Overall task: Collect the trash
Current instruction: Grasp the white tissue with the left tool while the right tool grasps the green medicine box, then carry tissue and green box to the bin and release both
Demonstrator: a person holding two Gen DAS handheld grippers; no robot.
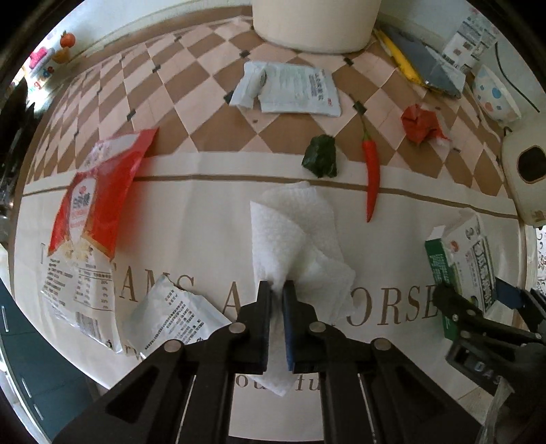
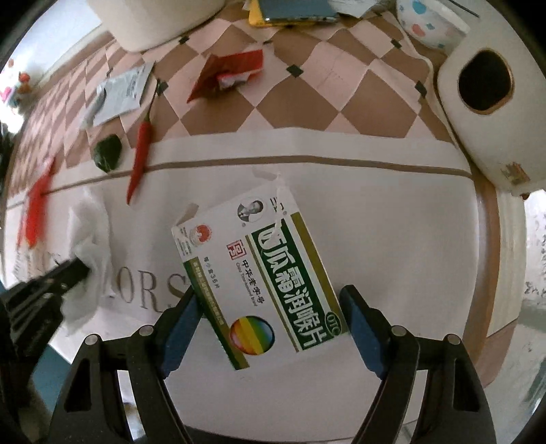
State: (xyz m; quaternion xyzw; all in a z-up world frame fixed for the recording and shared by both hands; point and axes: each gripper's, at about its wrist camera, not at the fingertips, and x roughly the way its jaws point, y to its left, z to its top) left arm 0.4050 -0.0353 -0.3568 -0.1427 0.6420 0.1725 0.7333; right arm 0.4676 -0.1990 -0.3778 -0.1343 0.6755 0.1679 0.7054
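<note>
White bucket point(image 1: 312, 24) cut off; toys point(image 1: 51, 56) blurred.

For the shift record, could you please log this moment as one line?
task: collect trash | left gripper: shut on paper towel | right gripper: open around medicine box | box lies on table

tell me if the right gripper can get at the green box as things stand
Probably yes. The right gripper points down over the green box, jaws open either side of it, nothing lying on top. The left gripper, shut on the tissue, sits off to the side.
</note>
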